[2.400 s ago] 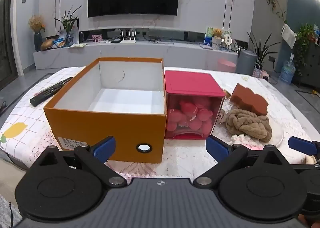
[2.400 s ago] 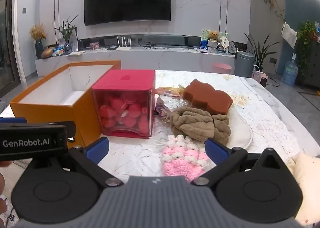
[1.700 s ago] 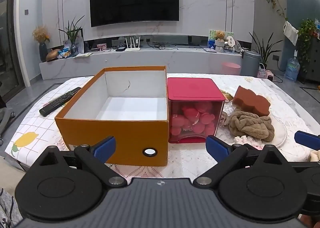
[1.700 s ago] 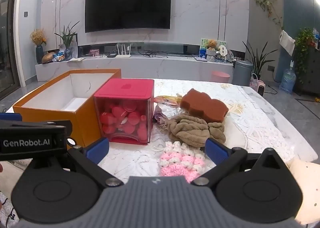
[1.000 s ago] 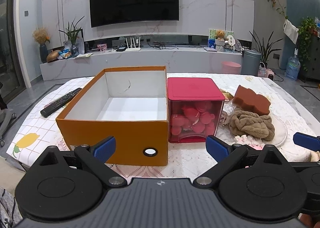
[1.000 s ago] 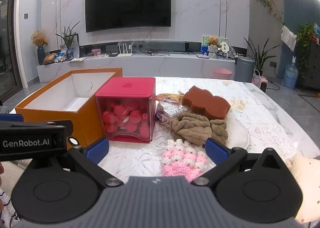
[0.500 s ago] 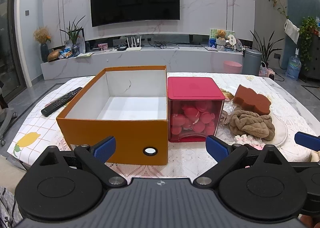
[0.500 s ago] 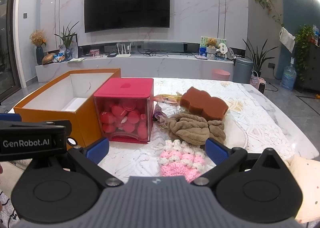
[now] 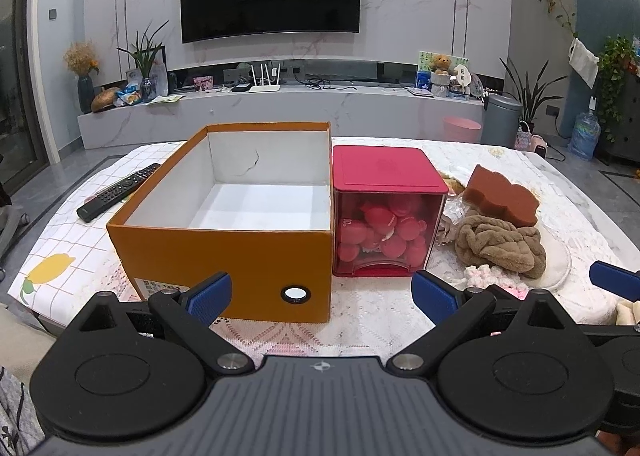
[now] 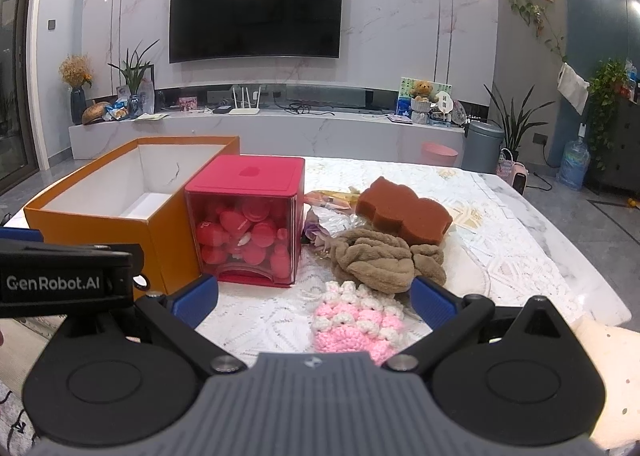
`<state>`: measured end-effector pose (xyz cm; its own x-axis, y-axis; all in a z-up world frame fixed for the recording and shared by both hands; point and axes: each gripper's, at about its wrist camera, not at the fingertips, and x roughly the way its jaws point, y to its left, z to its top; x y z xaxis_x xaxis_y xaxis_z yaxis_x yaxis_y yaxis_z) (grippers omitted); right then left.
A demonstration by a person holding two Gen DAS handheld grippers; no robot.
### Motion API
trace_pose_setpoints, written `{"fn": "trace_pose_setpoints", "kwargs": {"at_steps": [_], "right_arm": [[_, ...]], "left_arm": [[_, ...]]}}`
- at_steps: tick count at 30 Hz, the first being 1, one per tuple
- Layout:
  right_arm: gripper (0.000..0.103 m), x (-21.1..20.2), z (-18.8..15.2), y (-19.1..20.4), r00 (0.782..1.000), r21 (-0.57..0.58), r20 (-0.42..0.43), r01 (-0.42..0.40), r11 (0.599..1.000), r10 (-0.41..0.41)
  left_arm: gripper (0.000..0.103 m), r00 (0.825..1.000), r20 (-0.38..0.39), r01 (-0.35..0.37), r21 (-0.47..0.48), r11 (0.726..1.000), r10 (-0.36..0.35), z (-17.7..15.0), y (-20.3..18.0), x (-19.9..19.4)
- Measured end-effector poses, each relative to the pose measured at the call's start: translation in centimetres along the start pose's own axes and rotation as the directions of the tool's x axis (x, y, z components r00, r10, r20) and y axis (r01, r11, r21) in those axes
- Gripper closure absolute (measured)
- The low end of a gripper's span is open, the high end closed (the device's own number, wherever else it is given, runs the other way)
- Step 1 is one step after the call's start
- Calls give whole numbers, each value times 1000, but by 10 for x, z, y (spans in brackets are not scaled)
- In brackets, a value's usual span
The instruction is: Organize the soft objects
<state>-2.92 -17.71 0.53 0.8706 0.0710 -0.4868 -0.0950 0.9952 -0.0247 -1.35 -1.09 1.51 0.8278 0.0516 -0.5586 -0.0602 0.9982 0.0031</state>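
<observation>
An orange box (image 9: 224, 252) stands open-topped near the table's (image 9: 360, 332) front edge, its white inside bare. Touching the box's right side is a red bin (image 9: 386, 212); right of that lie a brown towel (image 10: 380, 258), a rust sponge (image 10: 404, 212) resting on its far side, and a pink knit (image 10: 356, 326) nearest the edge. The left tool (image 9: 320, 292) hovers level before the box, fingers spread wide, holding nothing. The right tool (image 10: 314, 296) hangs level over the knit, equally spread and empty.

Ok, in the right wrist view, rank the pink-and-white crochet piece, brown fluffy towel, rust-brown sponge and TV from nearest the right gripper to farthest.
1. Pink-and-white crochet piece, right between the open fingers.
2. Brown fluffy towel, just behind it.
3. Rust-brown sponge, behind the towel, slightly right.
4. TV, on the far wall.
</observation>
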Motion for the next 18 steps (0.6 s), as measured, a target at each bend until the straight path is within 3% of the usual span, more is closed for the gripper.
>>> {"fn": "trace_pose_setpoints", "kwargs": {"at_steps": [10, 18], "right_arm": [[3, -1, 2, -4, 1000, 39, 9, -15, 999, 14], [3, -4, 11, -29, 1000, 159, -27, 11, 987, -7]], "left_arm": [[0, 1000, 3, 1, -2, 1000, -1, 6, -2, -3], [0, 991, 78, 111, -5, 994, -110, 28, -14, -16]]}}
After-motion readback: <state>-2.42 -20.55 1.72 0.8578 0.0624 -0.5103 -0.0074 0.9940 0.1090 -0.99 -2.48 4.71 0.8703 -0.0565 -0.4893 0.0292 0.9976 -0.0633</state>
